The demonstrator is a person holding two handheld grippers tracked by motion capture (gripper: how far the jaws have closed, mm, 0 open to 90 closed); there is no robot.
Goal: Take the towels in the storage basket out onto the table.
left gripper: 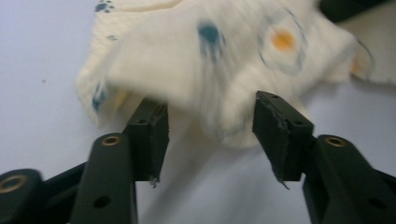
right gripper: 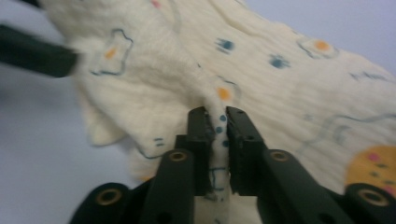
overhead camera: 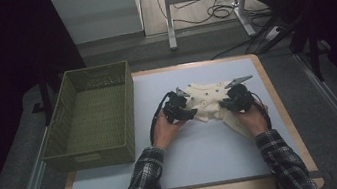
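Observation:
A cream cloth (overhead camera: pixel 210 99) printed with small blue and orange shapes lies crumpled on the white mat (overhead camera: pixel 186 157). My left gripper (overhead camera: pixel 185 112) sits at the cloth's left edge; in the left gripper view its jaws stand wide apart with a fold of the cloth (left gripper: pixel 210 65) just beyond its fingertips (left gripper: pixel 149 126). At the cloth's right side, my right gripper (overhead camera: pixel 231 104) is shut on a raised ridge of the cloth (right gripper: pixel 218 123), pinched between its two pads. The other gripper's black jaw (right gripper: pixel 37 56) shows at the upper left of the right gripper view.
An olive-green plastic basket (overhead camera: pixel 93 117) stands on the left of the table, touching the mat's left edge. The wooden table rim (overhead camera: pixel 280 108) frames the mat. Behind the table are a desk's metal legs (overhead camera: pixel 169 18) and floor cables (overhead camera: pixel 222 10).

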